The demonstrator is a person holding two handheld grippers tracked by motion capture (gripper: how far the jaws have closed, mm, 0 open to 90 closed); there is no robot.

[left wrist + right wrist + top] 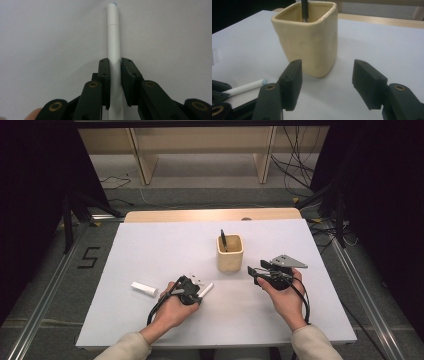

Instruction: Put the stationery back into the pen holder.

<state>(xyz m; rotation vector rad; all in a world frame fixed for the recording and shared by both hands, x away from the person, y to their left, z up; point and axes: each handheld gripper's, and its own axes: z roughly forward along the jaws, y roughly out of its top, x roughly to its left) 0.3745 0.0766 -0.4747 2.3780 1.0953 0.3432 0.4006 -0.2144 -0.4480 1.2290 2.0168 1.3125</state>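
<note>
Two fingers of the left gripper squeeze the white pen; the right gripper waits open. Next, lift it into the cup.

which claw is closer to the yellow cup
Right. The right claw sits open just beside the yellow cup, facing it; the left claw is farther off, closed on a white pen.

Cream sleeves enter at the bottom edge of the high view. Each hand carries a black gripper trailing a looped black cable; the right gripper bears a grey three-cornered plate. Its blocky black jaws pivot on brass-ringed screws.
</note>
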